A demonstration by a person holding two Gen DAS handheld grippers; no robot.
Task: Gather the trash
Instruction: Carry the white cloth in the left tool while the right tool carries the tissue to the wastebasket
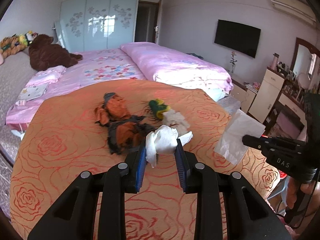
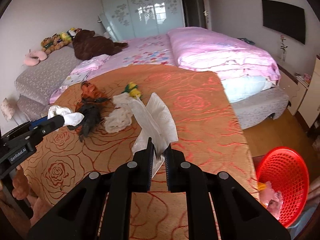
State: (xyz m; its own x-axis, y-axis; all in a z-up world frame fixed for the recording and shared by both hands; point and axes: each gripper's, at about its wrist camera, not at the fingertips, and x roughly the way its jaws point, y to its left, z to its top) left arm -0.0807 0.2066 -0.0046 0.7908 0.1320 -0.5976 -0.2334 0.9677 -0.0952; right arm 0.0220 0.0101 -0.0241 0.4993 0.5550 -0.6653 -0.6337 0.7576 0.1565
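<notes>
Beside the pink bed (image 2: 210, 48), the orange rose-patterned table (image 2: 200, 120) bears scraps, while the left gripper (image 1: 161, 150) is clamped on a crumpled tissue (image 1: 162, 140) and the right gripper (image 2: 160, 152) is pinched shut on a flat tissue (image 2: 158, 118), both apparently bound for the red basket (image 2: 284, 180) just off the table's right edge.

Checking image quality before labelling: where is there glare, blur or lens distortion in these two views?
Left wrist view: sunlight washes out the folded pink quilt; room edges bow. Right wrist view: sheen streaks the orange rose-patterned bedspread; the yellow-green scrap looks slightly smeared.

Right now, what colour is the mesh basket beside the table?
Red: the mesh basket shows best in the right wrist view.
</notes>
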